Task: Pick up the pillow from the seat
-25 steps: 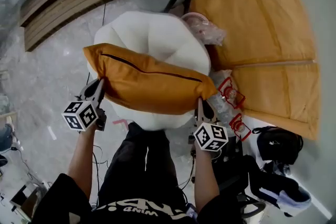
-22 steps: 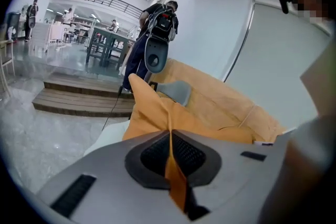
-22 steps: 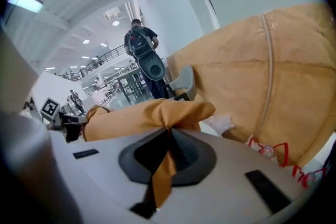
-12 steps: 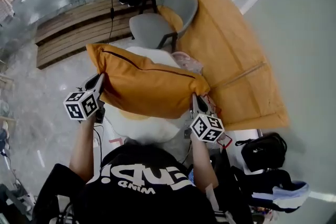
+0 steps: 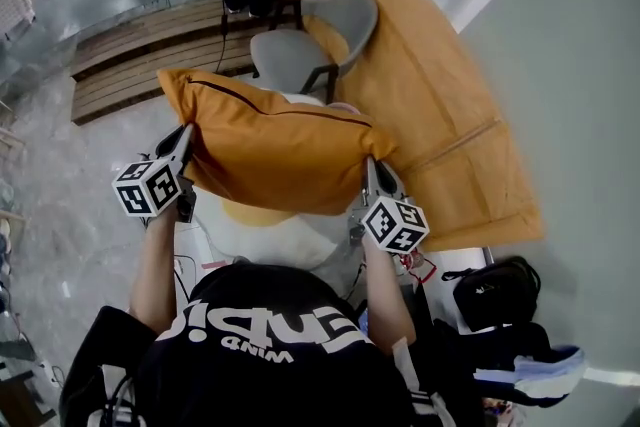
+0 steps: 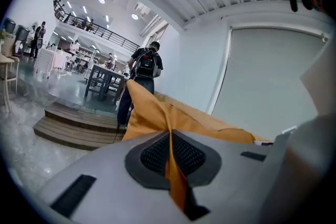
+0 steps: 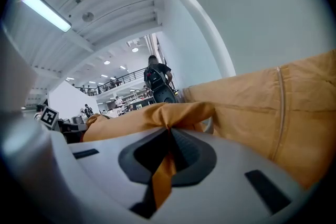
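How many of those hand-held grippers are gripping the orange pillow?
2. The left hand-held gripper is shut on the orange pillow at its left end, and the right hand-held gripper is shut on its right end. No other grippers are in view.

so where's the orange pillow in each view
head view: pillow in the centre, held over the white seat.
left gripper view: pillow at centre, a corner rising from the lower middle.
right gripper view: pillow bunched across the middle.
shared landmark: person with black backpack, behind it in both gripper views.
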